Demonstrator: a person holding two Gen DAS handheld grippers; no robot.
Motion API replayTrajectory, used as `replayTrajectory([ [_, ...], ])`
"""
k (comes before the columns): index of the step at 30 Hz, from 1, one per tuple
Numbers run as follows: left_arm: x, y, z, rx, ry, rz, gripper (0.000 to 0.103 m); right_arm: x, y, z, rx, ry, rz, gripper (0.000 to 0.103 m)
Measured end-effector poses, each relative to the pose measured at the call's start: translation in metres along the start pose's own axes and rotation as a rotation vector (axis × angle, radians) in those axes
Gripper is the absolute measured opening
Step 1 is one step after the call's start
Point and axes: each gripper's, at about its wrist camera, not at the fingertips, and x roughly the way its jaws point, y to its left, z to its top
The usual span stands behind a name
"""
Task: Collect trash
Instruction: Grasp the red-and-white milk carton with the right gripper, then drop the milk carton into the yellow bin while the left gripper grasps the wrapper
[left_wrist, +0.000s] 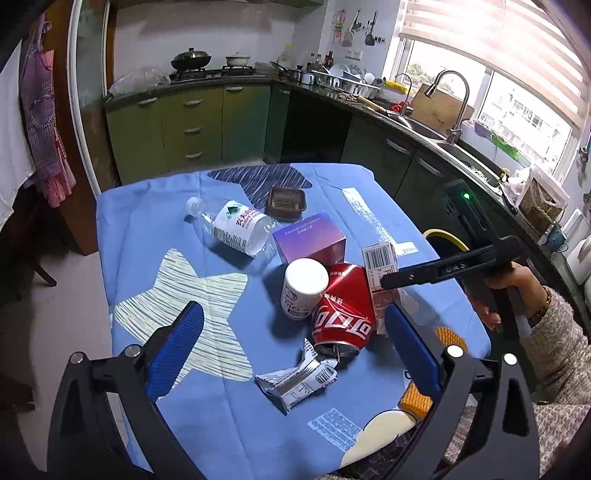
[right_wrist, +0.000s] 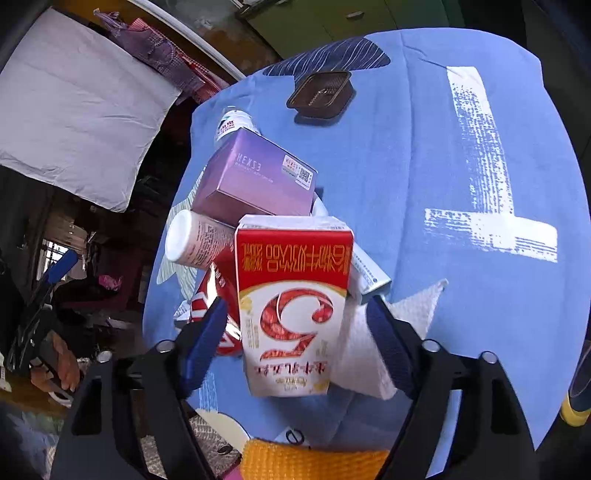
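Observation:
Trash lies on the blue-clothed table (left_wrist: 155, 236): a crushed red cola can (left_wrist: 345, 314), a white cup (left_wrist: 304, 288), a red-and-white carton (left_wrist: 380, 280), a purple box (left_wrist: 310, 238), a plastic bottle (left_wrist: 236, 227), a brown tray (left_wrist: 287, 201) and a silver wrapper (left_wrist: 295, 384). My left gripper (left_wrist: 295, 339) is open above the can and wrapper. My right gripper (right_wrist: 295, 332) is open with its fingers on either side of the carton (right_wrist: 291, 302), not touching it. The can (right_wrist: 218, 295), cup (right_wrist: 195, 240) and box (right_wrist: 258, 177) lie left of and behind the carton.
Green kitchen cabinets (left_wrist: 192, 125) and a counter with a sink (left_wrist: 424, 125) stand behind the table. A yellow-rimmed bin (left_wrist: 443, 238) sits by the table's right edge. A white tissue (right_wrist: 369, 343) lies under the carton. An orange mesh item (right_wrist: 314, 461) lies at the near edge.

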Motion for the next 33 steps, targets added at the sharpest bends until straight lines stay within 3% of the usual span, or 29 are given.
replayTrajectory([
  [5,0.003,-0.003,-0.005,0.014,0.01,0.001,0.094,0.007,0.005,0.005,-0.011,-0.004,0.007,0.071],
  [6,0.003,-0.003,-0.005,0.017,0.013,0.004,0.094,0.008,0.005,0.005,-0.012,-0.008,0.006,0.059],
  [7,0.004,-0.003,-0.005,0.018,0.014,0.005,0.094,0.008,0.004,0.005,-0.009,-0.012,0.009,0.054],
  [13,0.005,-0.006,-0.006,0.028,0.027,0.012,0.094,-0.012,0.007,0.0,-0.018,-0.069,0.054,0.054],
  [17,0.005,-0.01,-0.006,0.041,0.031,0.016,0.094,-0.051,0.007,-0.005,-0.031,-0.146,0.065,0.053],
  [22,0.005,-0.017,-0.009,0.059,0.037,0.014,0.094,-0.124,-0.031,-0.017,0.038,-0.295,-0.027,0.054],
  [26,0.007,-0.022,-0.013,0.079,0.045,0.006,0.094,-0.18,-0.088,-0.037,0.13,-0.417,-0.272,0.054],
  [30,0.015,-0.029,-0.015,0.111,0.052,-0.022,0.094,-0.188,-0.154,-0.051,0.248,-0.413,-0.454,0.054],
  [33,0.021,-0.033,-0.018,0.131,0.07,-0.046,0.094,-0.171,-0.202,-0.055,0.325,-0.368,-0.501,0.054],
])
